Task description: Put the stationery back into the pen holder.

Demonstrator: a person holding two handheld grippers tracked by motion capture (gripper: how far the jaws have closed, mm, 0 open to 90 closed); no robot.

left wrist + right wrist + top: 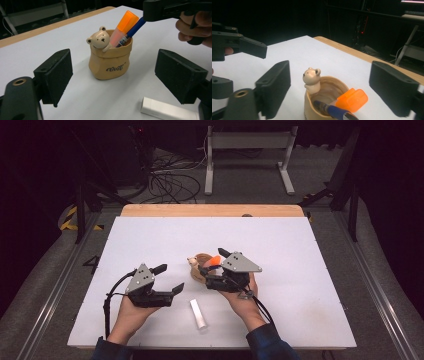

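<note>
One white bar-shaped object (198, 314) lies flat on the white table (300, 270) nearest the person, between the two forearms; in the left gripper view it (167, 110) sits just under the right-hand jaw, apart from the cup.

Two grippers are in hand. The left gripper (169, 279) rests low at the person's left with its jaws spread wide and nothing between them, pointing toward the cup. The right gripper (216, 265) hovers right over the cup, its jaws also standing wide apart and gripping nothing; in the right gripper view the cup's mouth sits below and between the two pads, untouched by either.

One tan pen cup (110, 62), shaped like a soft sack with dark lettering on its front, stands upright near the middle of the table. One small bear figure (99, 40) hangs over its rim. Two things stand inside it, both leaning the same way and side by side: one orange highlighter (123, 28) with its cap on, and one blue pen (132, 31).

Beyond the white surface runs one wooden edge (212, 210).
</note>
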